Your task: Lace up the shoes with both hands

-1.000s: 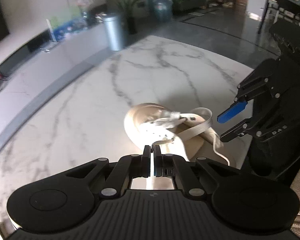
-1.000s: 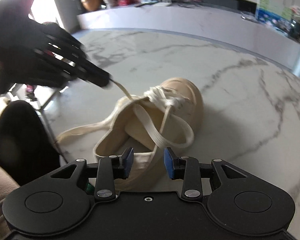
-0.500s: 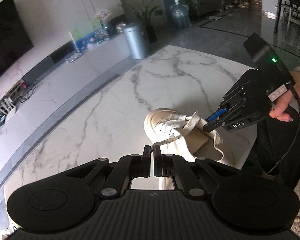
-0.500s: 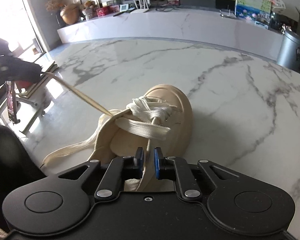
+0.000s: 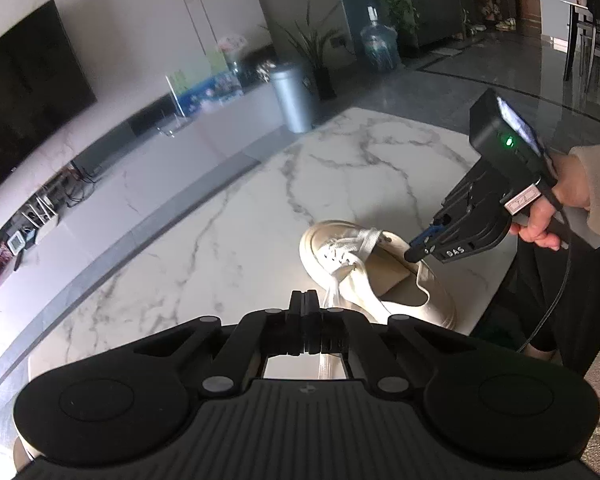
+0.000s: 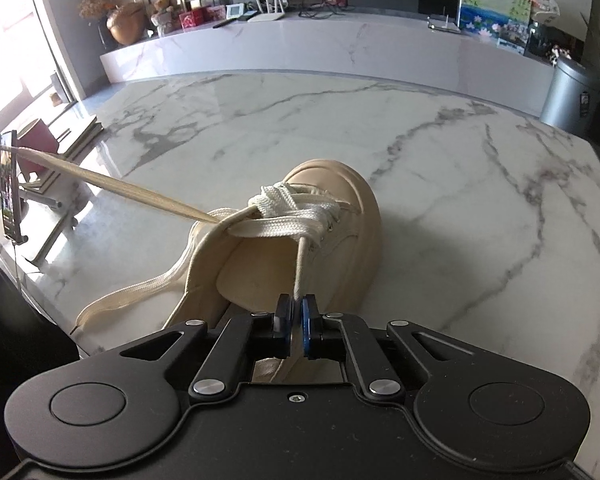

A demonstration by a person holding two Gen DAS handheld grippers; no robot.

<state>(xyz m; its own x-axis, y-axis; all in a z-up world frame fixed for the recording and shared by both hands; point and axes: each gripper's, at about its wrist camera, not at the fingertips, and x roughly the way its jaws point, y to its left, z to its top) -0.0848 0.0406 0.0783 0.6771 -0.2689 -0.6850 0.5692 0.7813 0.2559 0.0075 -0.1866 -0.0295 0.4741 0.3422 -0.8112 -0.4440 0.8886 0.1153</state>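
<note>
Home living room: television, marble table (houseplant nearby).

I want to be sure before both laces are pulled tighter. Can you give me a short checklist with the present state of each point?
1. Left hand-held gripper shut on its lace end: ok; the lace runs taut from the shoe toward it.
2. Right hand-held gripper shut on the other lace strand: ok; its jaws have just closed on it.
3. Laces crossed over the tongue: ok, bunched near the front eyelets.
4. Shoe flat on the marble table: ok.
5. Loose lace loop near the table edge free of snags: cannot tell.
6. Knot already formed: cannot tell.
</note>
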